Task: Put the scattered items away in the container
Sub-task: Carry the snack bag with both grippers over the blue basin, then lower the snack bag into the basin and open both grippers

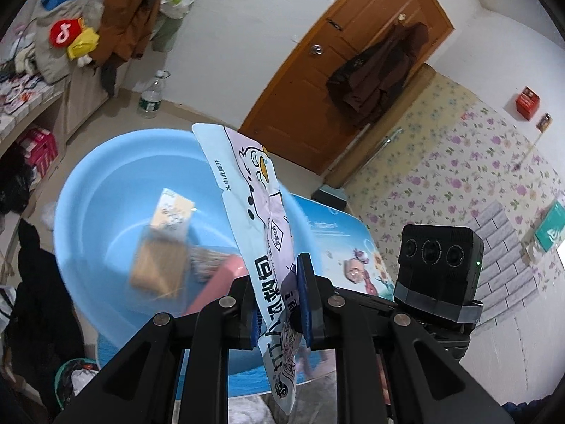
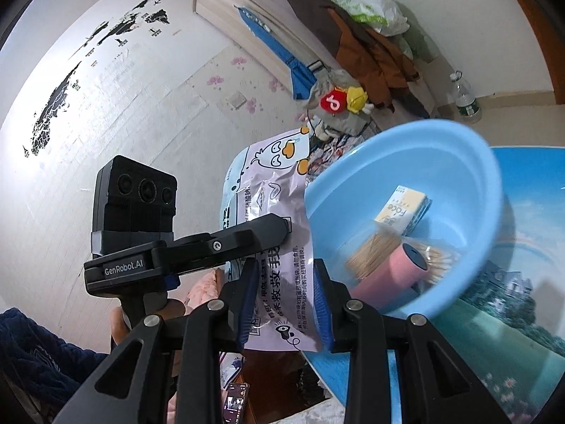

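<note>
While the left gripper (image 1: 277,275) has its jaws pinched almost together on a snack bag (image 1: 247,183), the bag stands up from the blue pads (image 1: 305,282) and leans over the near rim of a light blue basin (image 1: 106,176). Its top edge reaches above the basin's rim, and its bottom end hangs below the jaws. The bag is pale lilac and blue, printed with a cartoon chick and black lettering.

From the right wrist view, the right gripper (image 2: 285,268) has its jaws at a narrow gap, and the lower part of the bag shows between them (the basin's rim runs just beside the right-hand pad). Whether these jaws press on the bag, on the rim, or on nothing cannot be told.

Inside the basin lie a small cream and yellow box (image 1: 173,212), a bundle of thin wooden sticks (image 1: 159,268) and a pink cylinder (image 2: 388,272) with a dark end. The sticks and cylinder touch one another near the basin's near wall; the box lies just beyond them. All three look blurred.

The basin looks tipped, its far rim higher, over a surface (image 2: 512,265) printed with a landscape of sky, trees and a house. A water bottle (image 1: 152,95) stands on the floor beyond the basin, near a brown door (image 1: 353,53).
</note>
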`<state>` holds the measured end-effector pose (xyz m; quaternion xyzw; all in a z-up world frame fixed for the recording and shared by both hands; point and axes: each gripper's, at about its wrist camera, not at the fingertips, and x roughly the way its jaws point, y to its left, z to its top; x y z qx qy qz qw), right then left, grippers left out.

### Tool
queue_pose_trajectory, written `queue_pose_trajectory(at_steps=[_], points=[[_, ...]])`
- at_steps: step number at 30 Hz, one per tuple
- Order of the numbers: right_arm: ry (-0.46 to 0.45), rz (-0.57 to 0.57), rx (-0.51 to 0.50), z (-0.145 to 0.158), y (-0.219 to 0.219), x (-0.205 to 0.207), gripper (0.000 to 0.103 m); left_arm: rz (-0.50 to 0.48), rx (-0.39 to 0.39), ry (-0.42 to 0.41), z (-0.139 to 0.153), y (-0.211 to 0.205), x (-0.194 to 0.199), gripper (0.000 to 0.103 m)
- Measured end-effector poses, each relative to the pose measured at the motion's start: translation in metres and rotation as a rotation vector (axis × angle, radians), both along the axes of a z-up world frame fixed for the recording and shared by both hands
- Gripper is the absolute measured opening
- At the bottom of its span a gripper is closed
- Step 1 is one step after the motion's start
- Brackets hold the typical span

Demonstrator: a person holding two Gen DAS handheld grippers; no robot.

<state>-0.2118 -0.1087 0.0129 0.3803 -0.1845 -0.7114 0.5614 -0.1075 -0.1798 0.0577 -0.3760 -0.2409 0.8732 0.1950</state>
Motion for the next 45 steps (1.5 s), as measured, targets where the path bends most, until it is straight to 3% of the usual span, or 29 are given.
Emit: queue_pose_trajectory(at_steps=[17, 26, 29, 31, 32, 33, 45], points=[[0.041, -0.013, 0.059, 0.006, -0.018, -0.005, 0.031, 0.006, 0.065, 0.004, -0.009, -0.024, -0.008, 0.018], [0.047, -0.073, 0.082, 0.016, -0.018, -0.02, 0.031, -0.019, 0.041, 0.006, 0.001, -0.021, -0.032, 0.018], [0.059, -0.107, 0.105, 0.016, -0.017, -0.023, 0.031, -0.008, 0.028, -0.008, -0.002, -0.022, -0.037, 0.022], [0.067, -0.14, 0.133, 0.015, -0.014, -0.025, 0.032, 0.017, 0.009, -0.014, -0.006, -0.025, -0.038, 0.04], [0.066, -0.154, 0.13, 0.014, -0.01, -0.027, 0.032, 0.031, -0.001, -0.015, -0.007, -0.027, -0.038, 0.058], [0.065, -0.166, 0.125, 0.014, -0.007, -0.028, 0.032, 0.048, -0.009, -0.006, -0.008, -0.029, -0.036, 0.061], [0.077, -0.211, 0.143, 0.013, 0.0, -0.024, 0.032, 0.12, -0.032, -0.026, -0.017, -0.048, -0.029, 0.061]])
